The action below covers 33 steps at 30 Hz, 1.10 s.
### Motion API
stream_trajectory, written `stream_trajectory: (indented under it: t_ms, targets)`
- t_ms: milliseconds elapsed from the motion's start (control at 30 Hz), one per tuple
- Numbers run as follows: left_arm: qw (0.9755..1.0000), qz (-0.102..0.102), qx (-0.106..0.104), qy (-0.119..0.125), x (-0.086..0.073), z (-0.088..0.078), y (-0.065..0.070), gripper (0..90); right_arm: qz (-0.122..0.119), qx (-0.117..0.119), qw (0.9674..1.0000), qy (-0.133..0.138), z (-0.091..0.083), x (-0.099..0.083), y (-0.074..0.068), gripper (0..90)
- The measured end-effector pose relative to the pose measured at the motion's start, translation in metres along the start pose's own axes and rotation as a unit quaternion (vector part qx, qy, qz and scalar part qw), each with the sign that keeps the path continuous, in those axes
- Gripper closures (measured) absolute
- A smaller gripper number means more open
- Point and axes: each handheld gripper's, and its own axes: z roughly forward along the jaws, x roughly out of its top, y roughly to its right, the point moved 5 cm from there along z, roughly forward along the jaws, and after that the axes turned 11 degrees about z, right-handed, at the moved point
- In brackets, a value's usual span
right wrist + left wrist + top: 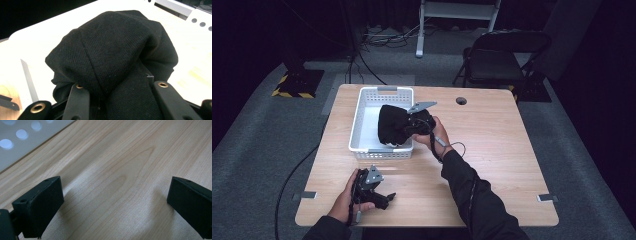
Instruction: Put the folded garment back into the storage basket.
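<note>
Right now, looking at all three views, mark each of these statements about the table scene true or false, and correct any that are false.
1. The right gripper is shut on a black garment. True.
2. The garment is being held over the white basket. True.
3. The left gripper is clamped on a second garment. False: its jaws stand wide apart over bare table, holding nothing.
4. The basket sits at the table's right edge. False: it sits on the left part of the table, toward the far side.
5. A dark folding chair stands beyond the far side of the table. True.
</note>
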Motion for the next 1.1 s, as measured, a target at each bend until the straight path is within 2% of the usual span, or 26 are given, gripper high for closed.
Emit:
stream_trajectory:
  t_ms: [367,967,1000,1067,1100]
  targets:
    - [1.0,-0.001,0.0,0.0,0.0,0.0,0.0,0.5,-0.006,-0.006,0.9998,-0.017,0.013,-0.003,-0.004,64.3]
    - [1.0,0.0,0.0,0.0,0.0,0.0,0.0,0.5,-0.015,-0.015,0.999,-0.039,0.022,-0.007,-0.007,62.2]
    - [1.0,0.0,-0.001,0.0,0.0,0.0,0.0,0.5,-0.02,-0.017,0.9973,-0.068,0.028,-0.01,-0.011,39.6]
    - [1.0,0.0,-0.001,0.0,0.0,0.0,0.0,0.5,-0.031,-0.008,0.9963,-0.08,0.029,-0.011,-0.013,29.6]
    - [1.0,0.0,-0.001,0.0,0.0,0.0,0.0,0.5,-0.037,-0.015,0.9958,-0.082,0.03,-0.011,-0.014,25.8]
